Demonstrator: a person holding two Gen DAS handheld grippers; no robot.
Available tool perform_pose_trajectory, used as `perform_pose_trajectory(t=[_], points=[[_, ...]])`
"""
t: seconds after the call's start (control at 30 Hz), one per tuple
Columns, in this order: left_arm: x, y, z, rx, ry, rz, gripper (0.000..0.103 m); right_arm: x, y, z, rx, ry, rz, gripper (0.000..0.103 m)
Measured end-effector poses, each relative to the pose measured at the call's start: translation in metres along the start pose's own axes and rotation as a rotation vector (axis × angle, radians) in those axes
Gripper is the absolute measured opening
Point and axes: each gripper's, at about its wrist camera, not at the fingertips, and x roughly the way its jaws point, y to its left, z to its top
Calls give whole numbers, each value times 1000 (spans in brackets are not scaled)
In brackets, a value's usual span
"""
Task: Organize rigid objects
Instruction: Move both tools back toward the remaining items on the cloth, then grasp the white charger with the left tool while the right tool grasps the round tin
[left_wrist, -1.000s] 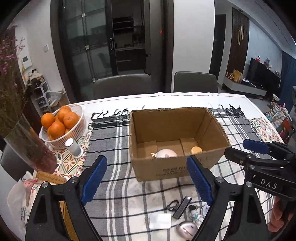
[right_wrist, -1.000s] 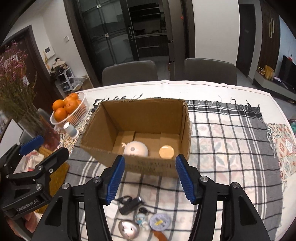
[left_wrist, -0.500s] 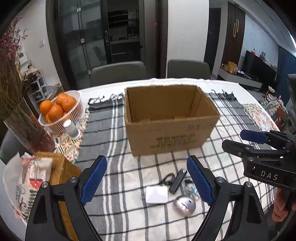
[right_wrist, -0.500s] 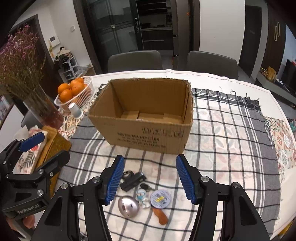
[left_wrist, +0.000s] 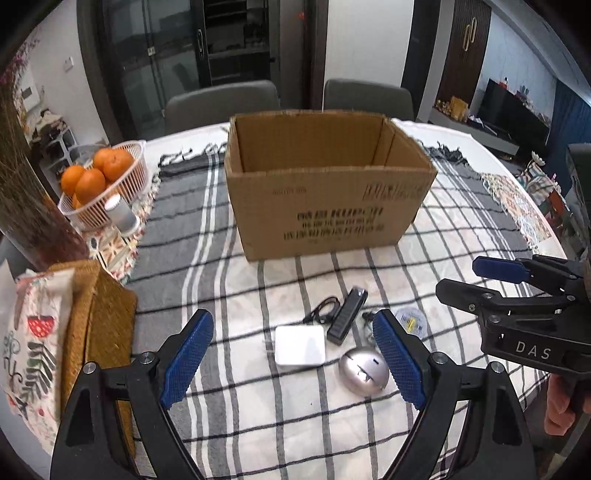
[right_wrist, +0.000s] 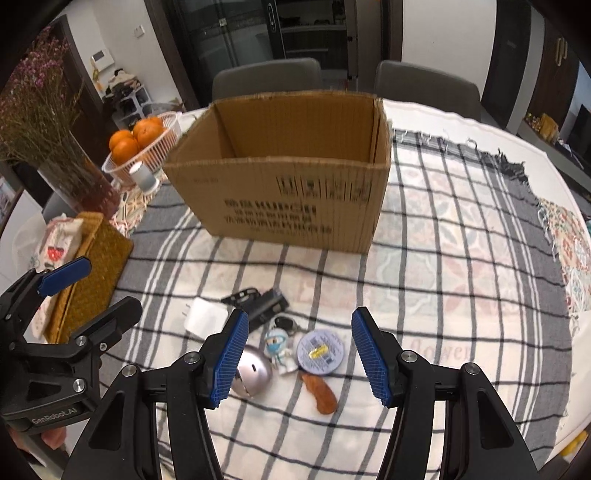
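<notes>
Both grippers spread and empty, I center my left gripper (left_wrist: 291, 360) squarely over the white adapter (left_wrist: 300, 345) and my right gripper (right_wrist: 301, 360) around the round tin (right_wrist: 320, 352).

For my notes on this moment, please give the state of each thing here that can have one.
Left gripper: open, empty.
Right gripper: open, empty.
Cardboard box: upright, top open.
White charger: flat on cloth.
Black remote: lying flat.
Silver dome gadget: on cloth.
Astronaut keychain: lying down.
Round tin: lid on.
Orange basket: filled.
</notes>
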Motion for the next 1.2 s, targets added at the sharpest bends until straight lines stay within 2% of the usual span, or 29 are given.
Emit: perform_pose_trajectory(t=[0.67,1.2], points=[[70,6,-22,-7,227,-59,89,68,-10,-16,29,186,-7,59],[116,3,-23,19,341,-64,89,101,-24,-24,97,234,2,59]])
